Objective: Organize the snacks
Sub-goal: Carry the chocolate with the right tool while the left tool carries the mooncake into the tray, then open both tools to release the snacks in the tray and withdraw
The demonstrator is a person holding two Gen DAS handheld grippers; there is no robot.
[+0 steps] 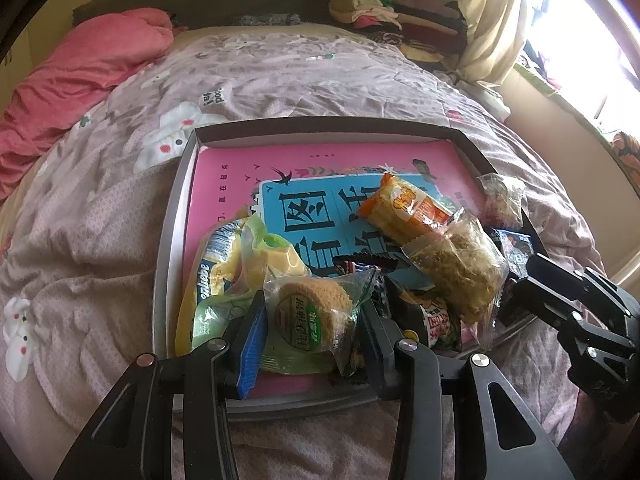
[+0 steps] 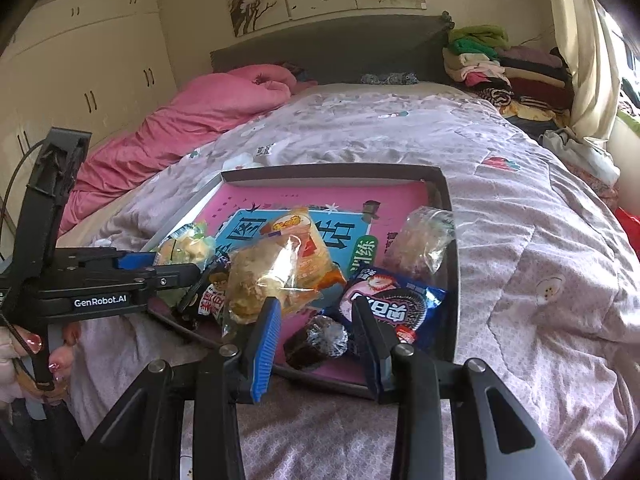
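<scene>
left wrist view: shallow grey tray point(image 1: 188, 184) sits on a bed point(image 1: 100, 240) with a pale patterned quilt. a pink and blue book point(image 1: 248, 176) lines the tray floor. snacks lie heaped at the near end of the tray. left tool point(image 1: 314, 320) is closed on a clear-wrapped round biscuit pack point(image 1: 308, 312) with a green label; both pads press the wrapper sides. just left of it, a yellow-green snack bag point(image 1: 228, 272). further back, an orange cracker pack point(image 1: 408, 206) lies on the book, touching a clear pack of crumbly cake point(image 1: 456, 268). a small clear packet point(image 1: 504, 196) rests against the tray's right wall. right tool point(image 1: 520, 296) enters from the right edge, its tips at the near right of the heap; grip not readable here.

right wrist view: same tray point(image 2: 452, 240), same bed point(image 2: 520, 200). right tool point(image 2: 316, 330) straddles a small dark wrapped sweet point(image 2: 320, 340) lying on the tray floor; the sweet is between the fingers, but i cannot tell if the pads press it. beside it to the right, a blue sandwich cookie pack point(image 2: 396, 304). the crumbly cake pack point(image 2: 260, 280) and the orange cracker pack point(image 2: 308, 248) sit behind the left finger. left tool point(image 2: 176, 272) reaches in from the left, held by a hand point(image 2: 24, 356) with painted nails. pink duvet point(image 2: 192, 120) and folded clothes point(image 2: 500, 68) lie at the head of the bed.
</scene>
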